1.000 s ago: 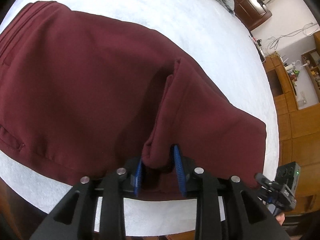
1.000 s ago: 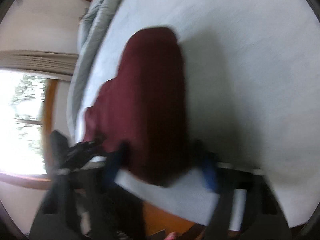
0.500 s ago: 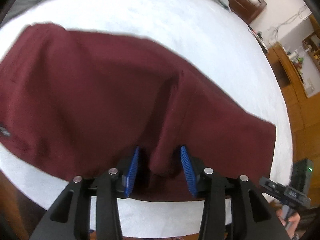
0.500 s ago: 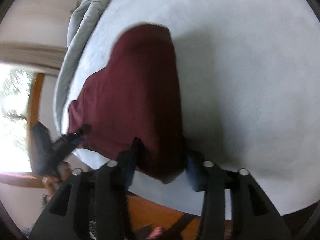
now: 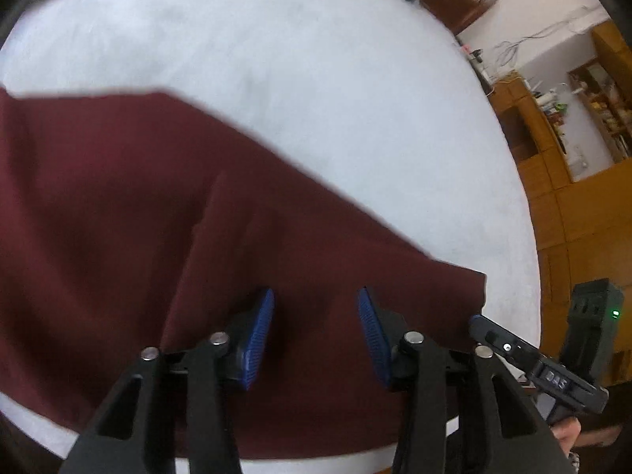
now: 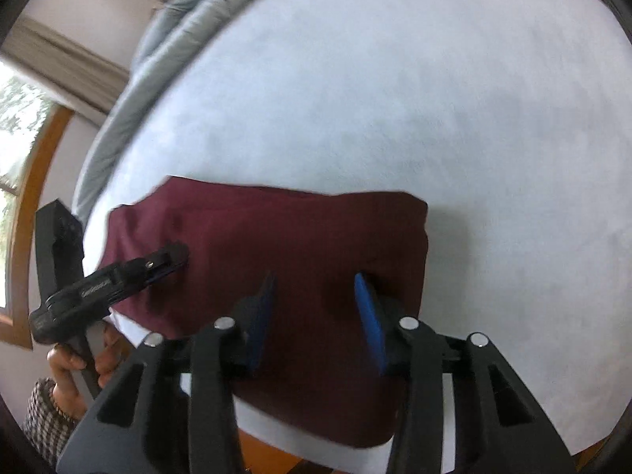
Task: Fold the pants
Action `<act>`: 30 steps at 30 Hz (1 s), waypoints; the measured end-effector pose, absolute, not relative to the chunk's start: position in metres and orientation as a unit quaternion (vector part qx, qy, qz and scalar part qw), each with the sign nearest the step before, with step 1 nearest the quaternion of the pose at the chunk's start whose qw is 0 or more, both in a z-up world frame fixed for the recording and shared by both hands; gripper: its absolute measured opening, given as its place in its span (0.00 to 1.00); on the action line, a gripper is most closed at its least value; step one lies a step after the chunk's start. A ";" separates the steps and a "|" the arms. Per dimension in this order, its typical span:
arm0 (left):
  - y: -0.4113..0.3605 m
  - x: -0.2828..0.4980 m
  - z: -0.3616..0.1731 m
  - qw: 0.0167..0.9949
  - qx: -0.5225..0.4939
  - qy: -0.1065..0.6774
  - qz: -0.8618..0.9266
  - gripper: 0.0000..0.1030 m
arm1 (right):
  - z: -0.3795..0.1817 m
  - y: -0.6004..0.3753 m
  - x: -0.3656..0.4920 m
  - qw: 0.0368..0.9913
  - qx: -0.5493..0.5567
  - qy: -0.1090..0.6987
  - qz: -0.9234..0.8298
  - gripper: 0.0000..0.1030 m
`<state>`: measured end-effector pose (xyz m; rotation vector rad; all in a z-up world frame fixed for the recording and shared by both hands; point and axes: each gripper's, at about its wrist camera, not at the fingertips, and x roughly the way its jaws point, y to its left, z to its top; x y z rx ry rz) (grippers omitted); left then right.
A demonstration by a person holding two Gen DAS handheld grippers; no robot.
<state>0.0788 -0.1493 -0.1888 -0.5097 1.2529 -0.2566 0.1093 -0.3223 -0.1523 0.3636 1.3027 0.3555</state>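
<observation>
The maroon pants [image 5: 166, 245] lie on the white bed [image 5: 316, 79], near its front edge. In the left wrist view they spread from 9 o'clock down to about 4 o'clock, and a raised fold ridge runs from the middle of the cloth toward 6 o'clock.

The left hand-held gripper [image 5: 314, 331] sits low over the pants at 6 o'clock. Its blue-padded fingers [image 5: 256, 339] are spread well apart, with flat maroon cloth showing between them and nothing pinched. At 4 o'clock in this view the right hand-held gripper comes in from the side, its tip at the corner of the pants.

In the right wrist view the pants [image 6: 276, 245] form a broad band across the middle, their straight far edge running from 9 to 3 o'clock. The right hand-held gripper [image 6: 314, 308] is at 6 o'clock, its fingers likewise wide apart over the cloth and gripping nothing. At 9 o'clock the left hand-held gripper reaches onto the pants' left end, held by a hand [image 6: 79, 371] with a checked sleeve at 8 o'clock.

A grey duvet [image 6: 173, 51] is bunched along the far side of the bed at 11 o'clock. A wood-framed window [image 6: 19, 181] is at 9 o'clock, and wooden cabinets [image 5: 561, 181] stand at 3 o'clock in the left wrist view.
</observation>
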 end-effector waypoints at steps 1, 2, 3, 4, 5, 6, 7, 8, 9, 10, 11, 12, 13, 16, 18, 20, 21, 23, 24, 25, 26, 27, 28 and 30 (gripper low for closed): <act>-0.146 0.080 -0.194 0.771 -0.237 0.580 -0.115 0.30 | -0.161 -0.325 0.109 0.763 0.173 0.602 0.159 0.30; -0.144 0.081 -0.197 0.770 -0.233 0.583 -0.112 0.21 | -0.167 -0.326 0.110 0.763 0.173 0.604 0.154 0.26; -0.143 0.081 -0.199 0.770 -0.227 0.585 -0.112 0.17 | -0.170 -0.326 0.110 0.763 0.170 0.605 0.151 0.24; -0.142 0.080 -0.198 0.772 -0.219 0.586 -0.114 0.16 | -0.170 -0.327 0.111 0.762 0.174 0.605 0.150 0.24; -0.143 0.083 -0.196 0.772 -0.216 0.587 -0.116 0.16 | -0.168 -0.327 0.112 0.759 0.180 0.608 0.150 0.24; -0.143 0.085 -0.194 0.771 -0.218 0.586 -0.117 0.16 | -0.166 -0.328 0.112 0.757 0.184 0.609 0.150 0.24; -0.143 0.084 -0.190 0.771 -0.222 0.585 -0.116 0.17 | -0.162 -0.331 0.111 0.758 0.190 0.605 0.152 0.28; -0.142 0.083 -0.184 0.774 -0.224 0.581 -0.114 0.27 | -0.155 -0.332 0.108 0.761 0.197 0.598 0.156 0.33; -0.138 0.078 -0.175 0.781 -0.224 0.572 -0.110 0.45 | -0.148 -0.334 0.105 0.764 0.205 0.590 0.161 0.45; -0.135 0.074 -0.169 0.789 -0.225 0.562 -0.110 0.53 | -0.137 -0.333 0.097 0.772 0.207 0.578 0.167 0.54; -0.126 0.064 -0.155 0.800 -0.226 0.544 -0.112 0.66 | -0.129 -0.332 0.090 0.780 0.199 0.568 0.171 0.55; -0.117 0.055 -0.147 0.806 -0.226 0.535 -0.113 0.74 | -0.121 -0.330 0.084 0.786 0.192 0.561 0.176 0.55; -0.105 0.045 -0.141 0.811 -0.226 0.528 -0.114 0.75 | -0.115 -0.328 0.075 0.790 0.187 0.554 0.183 0.55; -0.055 0.014 -0.132 0.815 -0.243 0.520 -0.087 0.79 | -0.111 -0.324 0.059 0.780 0.220 0.548 0.208 0.64; -0.012 -0.008 -0.134 0.813 -0.268 0.515 -0.046 0.80 | -0.112 -0.313 0.054 0.772 0.226 0.552 0.219 0.68; 0.031 -0.027 -0.140 0.808 -0.294 0.511 -0.003 0.80 | -0.113 -0.296 0.052 0.775 0.210 0.554 0.220 0.71; 0.049 -0.035 -0.144 0.805 -0.306 0.508 0.015 0.80 | -0.114 -0.289 0.053 0.775 0.202 0.557 0.221 0.77; 0.082 -0.049 -0.155 0.792 -0.345 0.501 0.053 0.80 | -0.117 -0.273 0.055 0.773 0.182 0.569 0.215 0.79; 0.096 -0.054 -0.161 0.786 -0.366 0.494 0.061 0.80 | -0.120 -0.268 0.056 0.772 0.175 0.572 0.215 0.79; 0.112 -0.059 -0.167 0.778 -0.395 0.483 0.069 0.80 | -0.122 -0.263 0.057 0.770 0.169 0.576 0.215 0.79; 0.128 -0.062 -0.172 0.771 -0.415 0.477 0.073 0.80 | -0.124 -0.259 0.056 0.768 0.166 0.580 0.215 0.79; 0.138 -0.062 -0.177 0.764 -0.433 0.472 0.079 0.80 | -0.128 -0.256 0.057 0.765 0.164 0.585 0.213 0.79; 0.152 -0.068 -0.186 0.756 -0.450 0.468 0.084 0.80 | -0.130 -0.258 0.056 0.764 0.163 0.587 0.212 0.79; 0.164 -0.068 -0.196 0.746 -0.480 0.455 0.084 0.80 | -0.136 -0.260 0.056 0.761 0.160 0.594 0.206 0.79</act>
